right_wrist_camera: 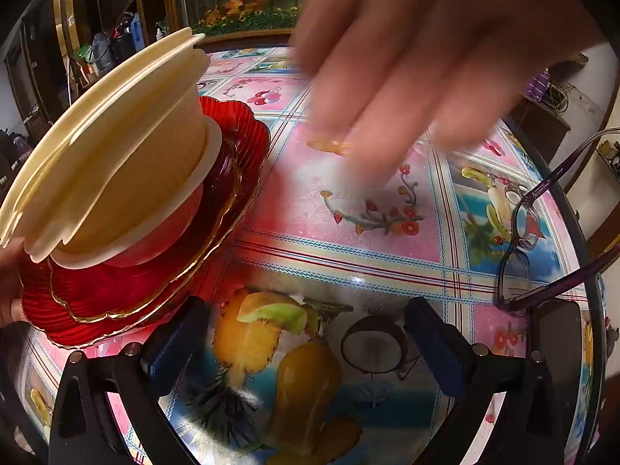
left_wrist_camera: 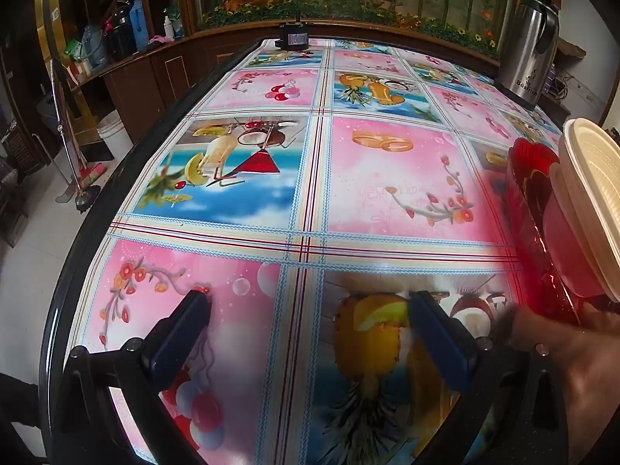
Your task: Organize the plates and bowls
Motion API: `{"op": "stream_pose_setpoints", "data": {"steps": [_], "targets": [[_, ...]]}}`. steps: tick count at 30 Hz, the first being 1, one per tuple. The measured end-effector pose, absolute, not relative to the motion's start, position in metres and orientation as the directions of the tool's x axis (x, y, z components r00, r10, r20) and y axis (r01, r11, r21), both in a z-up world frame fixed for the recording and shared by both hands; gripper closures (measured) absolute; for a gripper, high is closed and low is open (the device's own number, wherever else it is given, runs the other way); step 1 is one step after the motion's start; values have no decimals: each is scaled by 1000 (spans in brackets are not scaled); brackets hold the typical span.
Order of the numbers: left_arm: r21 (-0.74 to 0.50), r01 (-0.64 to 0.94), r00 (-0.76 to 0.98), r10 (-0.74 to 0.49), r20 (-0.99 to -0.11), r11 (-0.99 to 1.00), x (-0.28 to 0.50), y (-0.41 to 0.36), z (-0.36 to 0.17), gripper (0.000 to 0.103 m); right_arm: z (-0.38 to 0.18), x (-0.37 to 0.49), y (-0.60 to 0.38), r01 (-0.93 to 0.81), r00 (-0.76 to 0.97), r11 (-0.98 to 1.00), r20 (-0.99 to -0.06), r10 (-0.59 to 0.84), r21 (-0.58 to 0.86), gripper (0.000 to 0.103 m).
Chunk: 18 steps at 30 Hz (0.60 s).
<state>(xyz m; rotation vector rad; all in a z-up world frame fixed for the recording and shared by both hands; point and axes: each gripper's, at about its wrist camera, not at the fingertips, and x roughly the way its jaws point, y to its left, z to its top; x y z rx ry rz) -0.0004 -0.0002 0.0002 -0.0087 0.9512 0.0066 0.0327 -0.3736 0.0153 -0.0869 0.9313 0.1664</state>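
A stack of cream bowls (right_wrist_camera: pixel 116 155) sits on red glass plates (right_wrist_camera: pixel 128 290) with gold rims. The whole stack is tilted and held by a bare hand (right_wrist_camera: pixel 7 283) at the left of the right wrist view. In the left wrist view the bowls (left_wrist_camera: pixel 589 201) and red plates (left_wrist_camera: pixel 531 209) show at the right edge, with a hand (left_wrist_camera: pixel 573 352) under them. My left gripper (left_wrist_camera: pixel 310 306) is open and empty over the table. My right gripper (right_wrist_camera: pixel 308 310) is open and empty, just right of the stack.
The table carries a bright patterned cloth (left_wrist_camera: pixel 310 193). A blurred hand (right_wrist_camera: pixel 407 58) passes over it. Purple glasses (right_wrist_camera: pixel 519 248) lie at the right. A steel thermos (left_wrist_camera: pixel 527 42) and a small black device (left_wrist_camera: pixel 294 35) stand at the far end.
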Motion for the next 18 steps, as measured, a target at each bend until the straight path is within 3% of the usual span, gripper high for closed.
{"op": "stream_pose_setpoints", "data": {"steps": [18], "targets": [[-6, -15, 581, 4, -814, 1000, 0, 0, 0, 0, 15, 33, -374, -180, 583, 984, -805, 106, 0, 0]]}}
